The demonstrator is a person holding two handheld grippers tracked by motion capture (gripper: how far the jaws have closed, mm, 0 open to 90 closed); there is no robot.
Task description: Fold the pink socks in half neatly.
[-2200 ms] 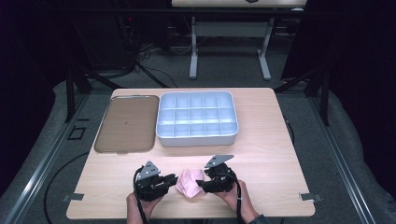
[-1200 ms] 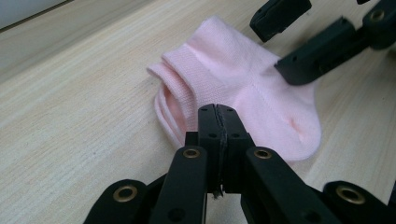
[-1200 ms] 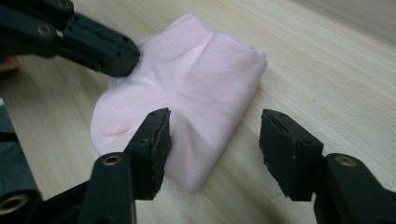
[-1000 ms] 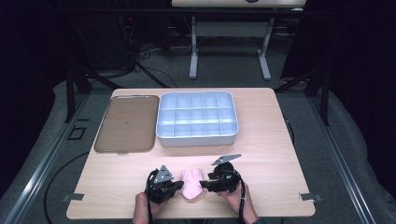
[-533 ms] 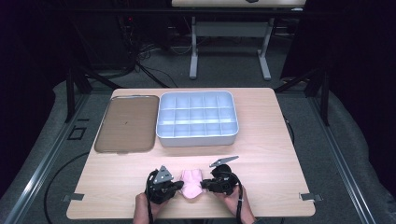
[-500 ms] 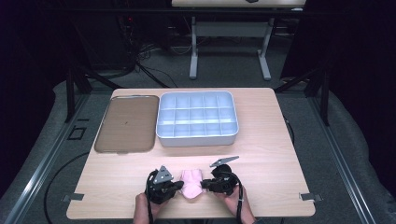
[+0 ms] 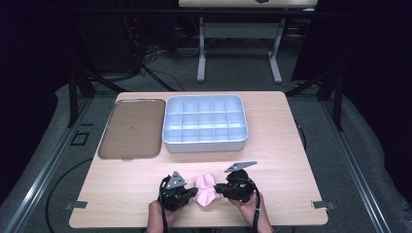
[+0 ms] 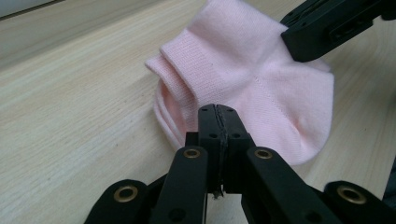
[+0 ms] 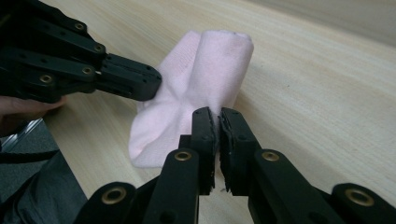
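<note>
Both grippers, left gripper [image 7: 192,192] and right gripper [image 7: 219,188], clench the folded pink knit sock [image 7: 205,189] on the counter [image 7: 291,145]; judged mid-fold, next lifting together.

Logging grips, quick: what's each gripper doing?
Left gripper: closed on the pink sock edge.
Right gripper: closed on the sock.

A folded pink sock [image 8: 243,88] lies on a light wooden table [image 8: 70,130]. The left gripper [image 8: 218,116], jaws pressed together, pinches the sock's near edge (beside the ribbed cuff). The right gripper [image 8: 327,25] touches the sock's far side.
</note>
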